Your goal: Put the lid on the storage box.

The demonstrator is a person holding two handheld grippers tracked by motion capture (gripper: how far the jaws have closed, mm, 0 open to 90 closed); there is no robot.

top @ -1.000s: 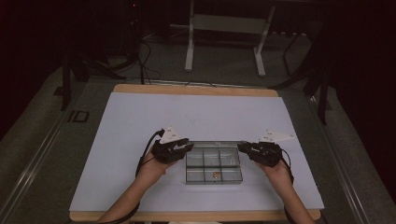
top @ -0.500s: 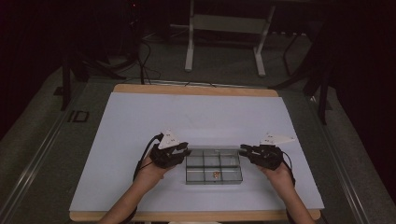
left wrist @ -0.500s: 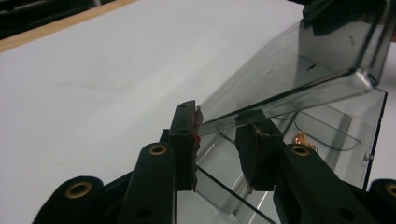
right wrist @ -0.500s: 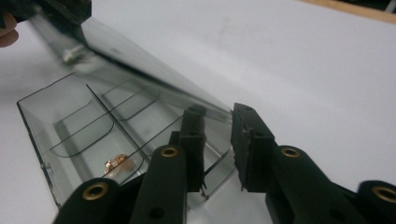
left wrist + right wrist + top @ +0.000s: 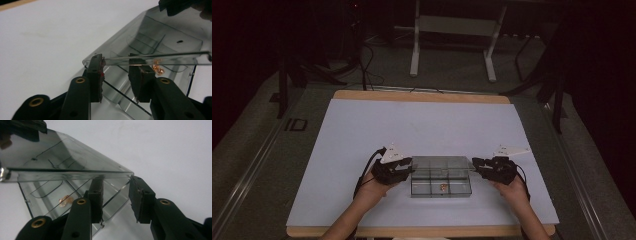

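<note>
Both sets of jaws have just been opening: left gripper (image 5: 404, 170) and right gripper (image 5: 477, 166) sit at the two short ends of the clear compartment box (image 5: 441, 176), each with its lid (image 5: 155, 56) edge between the jaws but the pads (image 5: 96, 75) standing off it, partly open, gripping nothing. Versus a second ago the hands barely shifted; the box is in the same place, near the front edge of the table (image 5: 362, 130), about centred. Reads as a release of the lid. A small copper-coloured part (image 5: 65, 200) lies in one front compartment. No brand or label legible on the box; floor marking "ID" (image 5: 295, 124) left of the table.
</note>
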